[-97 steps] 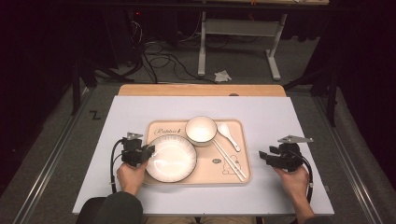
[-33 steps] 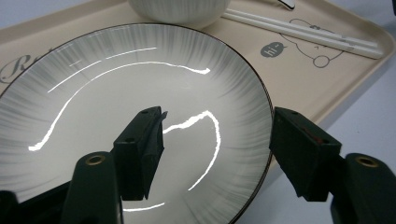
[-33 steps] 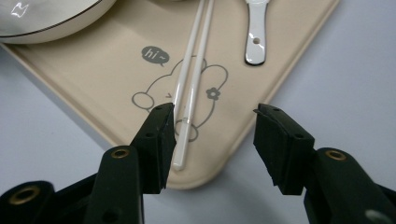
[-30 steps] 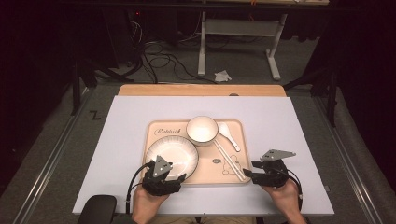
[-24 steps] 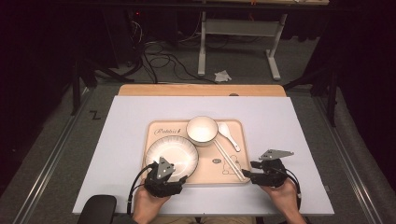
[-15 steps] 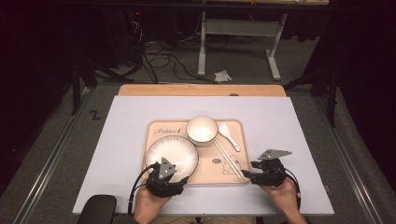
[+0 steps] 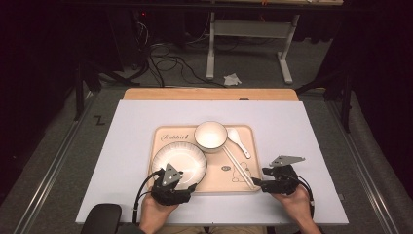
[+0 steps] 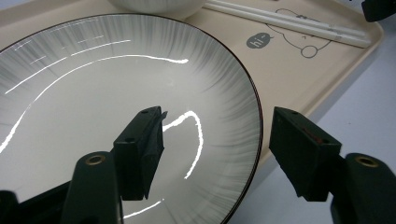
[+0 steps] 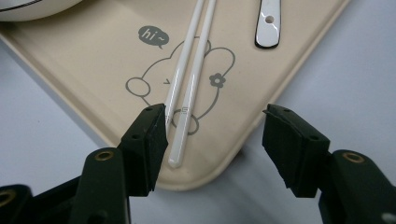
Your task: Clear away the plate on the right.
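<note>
- High view: dark room, with cables on the floor behind your white table (image 7: pixel 292 126). A beige tray (image 7: pixel 243 134) lies at the middle of it.
- On the tray, a plate (image 7: pixel 179 159) sits at the near left, a bowl (image 7: pixel 211 136) behind it, a spoon (image 7: pixel 238 141) to the bowl's right, and chopsticks (image 7: pixel 237 165) run down toward the near right corner.
- Your left gripper (image 7: pixel 187 187) is at the tray's near edge by the plate; your right gripper (image 7: pixel 254 182) is at the near right corner.
- Left gripper view: your jaws stand wide apart and hold nothing. One jaw hangs over the plate (image 8: pixel 93 102), the other outside its rim, so the rim lies between them. The chopsticks (image 8: pixel 289 21) and the tray (image 8: pixel 261 65) lie beyond.
- Right gripper view: your jaws are spread wide and hold nothing. The tray (image 9: pixel 93 84) corner and the near tips of the chopsticks (image 9: pixel 187 98) lie between them, the tips just beside the left jaw. The spoon (image 9: pixel 268 23) handle is farther up.
</note>
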{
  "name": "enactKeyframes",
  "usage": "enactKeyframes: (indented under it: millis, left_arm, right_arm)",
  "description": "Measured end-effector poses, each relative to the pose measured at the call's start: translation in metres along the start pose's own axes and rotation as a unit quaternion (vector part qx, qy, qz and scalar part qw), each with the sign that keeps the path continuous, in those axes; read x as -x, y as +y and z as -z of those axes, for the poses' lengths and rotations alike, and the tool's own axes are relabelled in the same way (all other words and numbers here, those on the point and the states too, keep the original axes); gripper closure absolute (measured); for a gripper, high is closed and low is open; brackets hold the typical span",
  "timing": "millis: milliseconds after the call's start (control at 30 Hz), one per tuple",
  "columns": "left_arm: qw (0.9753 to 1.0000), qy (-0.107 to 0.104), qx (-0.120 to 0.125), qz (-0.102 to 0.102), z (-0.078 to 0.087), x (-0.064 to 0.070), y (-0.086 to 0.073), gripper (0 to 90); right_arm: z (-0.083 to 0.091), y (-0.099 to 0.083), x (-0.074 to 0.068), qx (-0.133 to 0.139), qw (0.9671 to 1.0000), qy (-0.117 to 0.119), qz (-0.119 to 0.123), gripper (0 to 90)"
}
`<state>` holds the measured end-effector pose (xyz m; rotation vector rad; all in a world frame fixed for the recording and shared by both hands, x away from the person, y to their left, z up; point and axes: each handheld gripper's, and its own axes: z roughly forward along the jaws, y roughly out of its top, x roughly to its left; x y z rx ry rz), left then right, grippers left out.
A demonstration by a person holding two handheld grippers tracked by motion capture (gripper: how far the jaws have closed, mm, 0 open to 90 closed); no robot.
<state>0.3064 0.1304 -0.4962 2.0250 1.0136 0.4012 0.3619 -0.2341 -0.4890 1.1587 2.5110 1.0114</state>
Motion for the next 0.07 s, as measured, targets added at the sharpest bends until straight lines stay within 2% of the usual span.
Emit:
enactKeyframes:
  millis: [67]
  left_arm:
    - [1.0000, 0.000, 0.004, 0.002, 0.0008, -0.0008, 0.0004, 35.1]
  right_arm:
    - [0.0001, 0.0002, 0.0009, 0.003, 1.0000, 0.001, 0.000, 40.8]
